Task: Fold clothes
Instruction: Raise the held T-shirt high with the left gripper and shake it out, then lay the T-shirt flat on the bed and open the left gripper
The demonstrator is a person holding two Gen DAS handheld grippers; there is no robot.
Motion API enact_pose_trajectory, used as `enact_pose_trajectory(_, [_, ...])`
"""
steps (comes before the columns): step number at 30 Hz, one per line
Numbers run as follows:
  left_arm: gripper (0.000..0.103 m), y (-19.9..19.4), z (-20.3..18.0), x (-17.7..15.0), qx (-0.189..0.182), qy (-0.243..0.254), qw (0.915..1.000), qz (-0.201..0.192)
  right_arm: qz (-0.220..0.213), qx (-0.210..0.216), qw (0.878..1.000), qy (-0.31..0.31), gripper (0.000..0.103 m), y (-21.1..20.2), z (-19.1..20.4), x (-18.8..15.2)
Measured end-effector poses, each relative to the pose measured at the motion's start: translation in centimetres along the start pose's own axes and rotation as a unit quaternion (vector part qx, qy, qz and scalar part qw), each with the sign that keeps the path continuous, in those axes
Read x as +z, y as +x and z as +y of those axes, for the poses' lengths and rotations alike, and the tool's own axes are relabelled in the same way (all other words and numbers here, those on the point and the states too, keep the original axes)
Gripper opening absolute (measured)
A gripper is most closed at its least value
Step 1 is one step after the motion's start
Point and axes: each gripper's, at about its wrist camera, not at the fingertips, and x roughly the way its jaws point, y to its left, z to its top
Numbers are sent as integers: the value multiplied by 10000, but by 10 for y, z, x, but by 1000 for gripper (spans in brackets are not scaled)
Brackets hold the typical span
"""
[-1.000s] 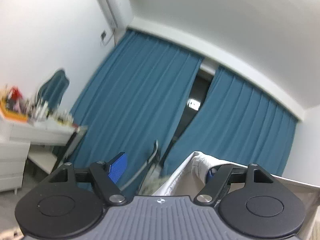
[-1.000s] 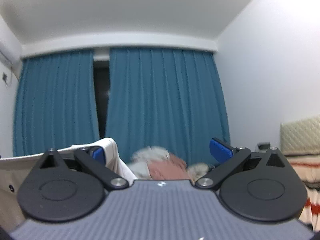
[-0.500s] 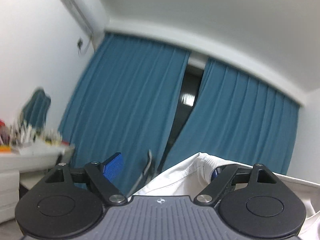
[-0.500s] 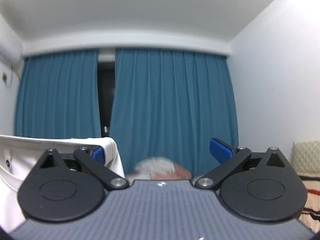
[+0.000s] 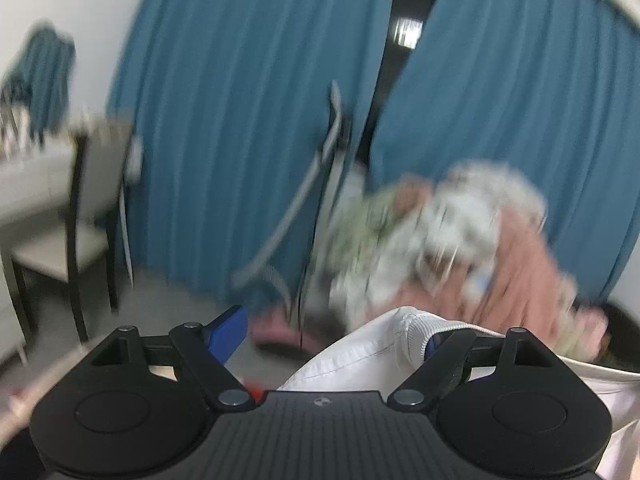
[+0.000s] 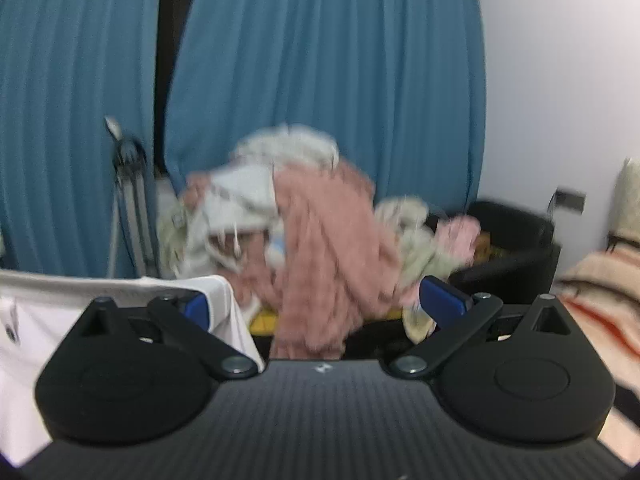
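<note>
A white garment [image 5: 360, 356] with a ribbed edge hangs over the right finger of my left gripper [image 5: 332, 338], whose blue pads [image 5: 230, 330] stand wide apart, so it is open. The same white garment [image 6: 28, 320] stretches in from the left in the right wrist view and drapes over the left finger of my right gripper [image 6: 320, 306], which is also open with a wide gap. Neither gripper pinches the cloth between its two fingers. How the cloth lies below the fingers is hidden by the gripper bodies.
A blurred heap of pink, white and pale green clothes [image 6: 312, 220] lies ahead before blue curtains [image 6: 340, 60]. A black bin [image 6: 516, 240] and a striped blanket [image 6: 600, 280] are at right. A chair [image 5: 76, 216] and a grey pole [image 5: 320, 168] stand at left.
Both views have tipped down from the ceiling and curtain tops to the clothes heap and floor. The white garment still hangs over the same fingers.
</note>
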Motion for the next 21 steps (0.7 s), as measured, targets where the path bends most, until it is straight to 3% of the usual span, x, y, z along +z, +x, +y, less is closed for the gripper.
enact_pose_trajectory(5, [84, 154, 47, -71, 217, 35, 9936, 1106, 835, 228, 9962, 18, 103, 106, 16, -94])
enact_pose_trajectory(9, [87, 218, 79, -110, 259, 323, 9846, 1696, 1551, 403, 9852, -604, 103, 155, 36, -145])
enact_pose_trajectory(13, [90, 222, 83, -113, 65, 870, 9786, 1866, 2012, 547, 9747, -801, 103, 156, 48, -148])
enact_pose_trajectory(18, [94, 185, 64, -90, -480, 1290, 9650, 2232, 2441, 736, 9640, -759, 103, 141, 58, -138])
enact_pose_trajectory(21, [96, 124, 51, -78, -604, 1566, 9689, 1816, 2258, 826, 9679, -730, 103, 99, 61, -122])
